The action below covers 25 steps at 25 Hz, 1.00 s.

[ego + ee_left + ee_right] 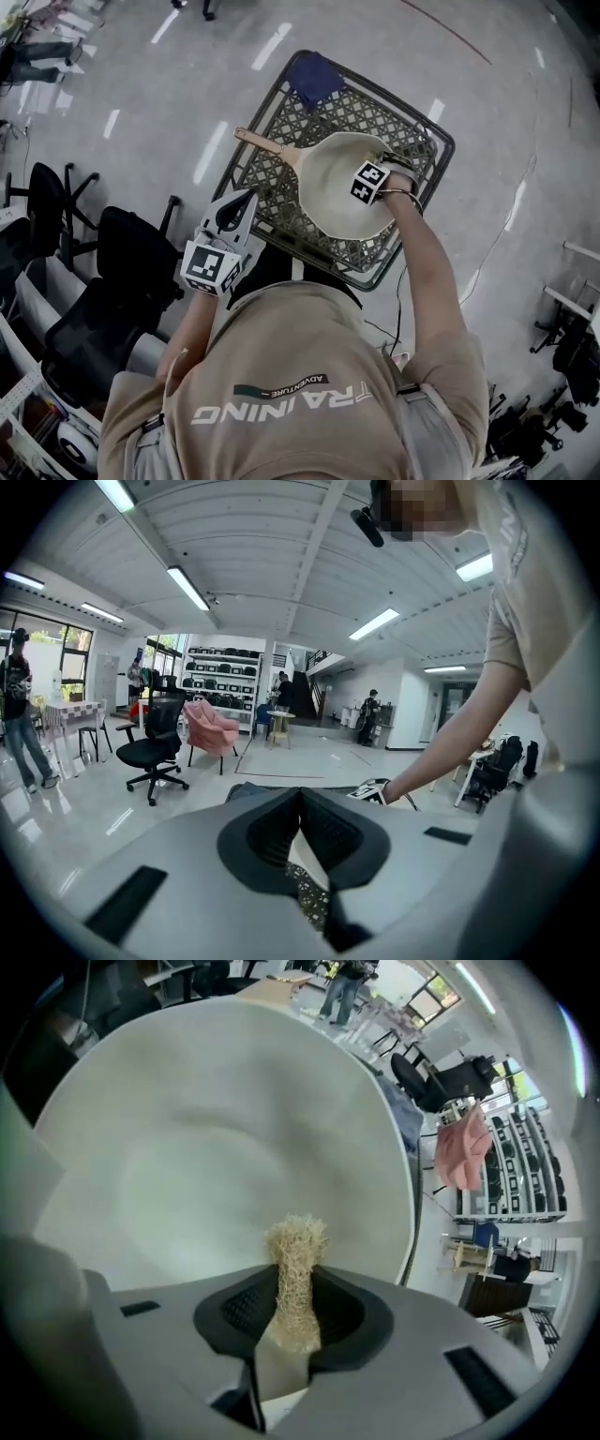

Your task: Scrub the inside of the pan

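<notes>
A cream pan [330, 199] with a wooden handle [265, 146] lies on a black wire-mesh cart [439, 141]. My right gripper [367, 186] reaches into the pan from the right, its marker cube over the bowl. In the right gripper view this gripper [295, 1288] is shut on a beige loofah scrubber [298, 1241], whose frayed tip points at the pan's pale inner surface [216, 1129]. My left gripper [247, 199] hovers at the cart's near left edge, apart from the pan. Seen in the left gripper view, the left gripper [300, 797] is shut with nothing in it.
A dark blue cloth [314, 77] lies at the cart's far end. Black office chairs [112, 272] stand to the left on the glossy grey floor. Shelving and clutter line the lower left and right edges. People stand far off in the left gripper view.
</notes>
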Available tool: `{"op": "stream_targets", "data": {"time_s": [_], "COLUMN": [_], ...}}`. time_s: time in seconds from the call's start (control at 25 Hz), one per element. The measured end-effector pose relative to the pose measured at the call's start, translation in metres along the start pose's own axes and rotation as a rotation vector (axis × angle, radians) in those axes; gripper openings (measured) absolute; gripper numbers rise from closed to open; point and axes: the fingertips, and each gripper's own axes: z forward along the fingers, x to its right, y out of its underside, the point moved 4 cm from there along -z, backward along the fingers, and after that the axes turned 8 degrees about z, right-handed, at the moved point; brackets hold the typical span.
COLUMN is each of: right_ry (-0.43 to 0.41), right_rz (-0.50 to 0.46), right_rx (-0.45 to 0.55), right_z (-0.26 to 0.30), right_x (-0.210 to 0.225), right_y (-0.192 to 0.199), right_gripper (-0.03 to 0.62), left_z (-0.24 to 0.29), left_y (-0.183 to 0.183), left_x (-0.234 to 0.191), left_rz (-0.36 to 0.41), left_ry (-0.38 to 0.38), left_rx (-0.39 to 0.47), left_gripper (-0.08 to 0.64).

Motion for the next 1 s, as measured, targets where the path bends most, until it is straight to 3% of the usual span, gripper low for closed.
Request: {"op": "stream_targets", "data": {"time_s": [0.16,0.44,0.64,0.84,1.0], "right_ry": [-0.131,-0.342,-0.414,-0.552,-0.612], "right_rz": [0.08,0.242,0.339,0.619,0.771], "right_rx": [-0.093,-0.147,-0.138,-0.096,-0.074], "right_z": [-0.005,-0.021,-0.036,-0.047,-0.051], "right_x": [-0.018,-0.076,-0.111,-0.134,-0.15], "right_y": [0.026,0.042,0.04,0.027,0.0], "right_gripper": [0.112,0.109,0.108,0.109,0.107], "left_z": [-0.002,0.0,0.007,0.009,0.007], "left_y": [-0.005,-0.017,-0.032,-0.045,-0.046], "left_x": [0.01,0.018,0.032,0.034,0.021], "left_rz": [-0.003,0.04,0.064,0.079,0.095], "left_ry": [0.016,0.075,0.118,0.144,0.171], "left_rx": [0.008,0.029,0.064,0.091,0.104], "left_gripper": [0.018,0.018,0.018,0.018,0.018]}}
